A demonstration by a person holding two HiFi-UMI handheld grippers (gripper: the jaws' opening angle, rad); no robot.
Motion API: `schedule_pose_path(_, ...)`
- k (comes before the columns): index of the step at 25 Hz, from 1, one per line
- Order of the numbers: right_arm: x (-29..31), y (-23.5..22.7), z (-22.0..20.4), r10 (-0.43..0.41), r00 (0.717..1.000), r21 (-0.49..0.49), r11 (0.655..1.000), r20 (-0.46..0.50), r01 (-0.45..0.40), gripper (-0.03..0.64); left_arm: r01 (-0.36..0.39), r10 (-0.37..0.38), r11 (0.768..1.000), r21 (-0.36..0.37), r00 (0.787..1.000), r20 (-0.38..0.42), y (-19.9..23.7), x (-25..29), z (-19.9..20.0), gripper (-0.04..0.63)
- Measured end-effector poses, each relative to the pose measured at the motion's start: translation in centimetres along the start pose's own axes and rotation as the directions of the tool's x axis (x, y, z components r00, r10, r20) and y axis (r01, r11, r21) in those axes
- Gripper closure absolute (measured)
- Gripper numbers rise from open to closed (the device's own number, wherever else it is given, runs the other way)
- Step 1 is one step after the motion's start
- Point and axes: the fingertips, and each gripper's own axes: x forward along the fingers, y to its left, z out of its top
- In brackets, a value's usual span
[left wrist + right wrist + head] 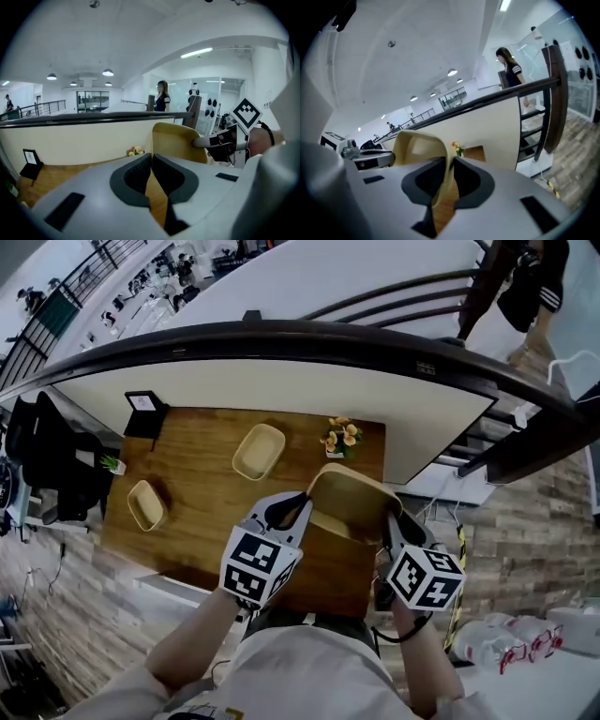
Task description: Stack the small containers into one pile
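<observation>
The tan container [349,504] hangs over the near edge of the wooden table [202,521], its wall pinched tight in my right gripper [447,174]. My left gripper [151,165] sits just beside its left rim, jaws together on nothing. Farther out on the table lie a middle container [259,451] and a left container [145,504], well apart.

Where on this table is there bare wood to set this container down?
Bare wood spans the middle of the table, between the far container, the left container and the left gripper. Another strip runs along the far edge between the sign and the flowers. The held container covers the near right.
</observation>
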Motion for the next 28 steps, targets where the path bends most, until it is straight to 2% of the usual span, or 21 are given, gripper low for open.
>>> schedule_pose_path(6, -1.6, 5.1, 4.8, 0.099, 0.992, -0.123, 0.988, 0.084, -0.088, 0.557, -0.099, 0.095, 0.995, 0.031, 0.988, 0.121, 1.3, -5.2, 4.0, 0.571)
schedule_pose_path(12, -2.6, 9.2, 7.9, 0.168, 0.977, -0.256, 0.958, 0.132, -0.13, 0.558, -0.179, 0.169, 0.983, 0.037, 0.967, 0.19, 2.3, -9.1, 5.7, 0.569)
schedule_pose_path(19, -2.8, 12.0, 9.2, 0.215, 0.965, -0.347, 0.925, 0.148, -0.153, 0.563, -0.225, 0.218, 0.974, 0.013, 0.955, 0.203, 3.3, -11.2, 5.4, 0.566)
schedule_pose_path(28, 0.6, 13.2, 10.7, 0.248, 0.965, -0.432, 0.882, 0.081, -0.19, 0.569, -0.242, 0.24, 0.97, -0.013, 0.948, 0.208, 4.9, -10.7, 5.5, 0.561)
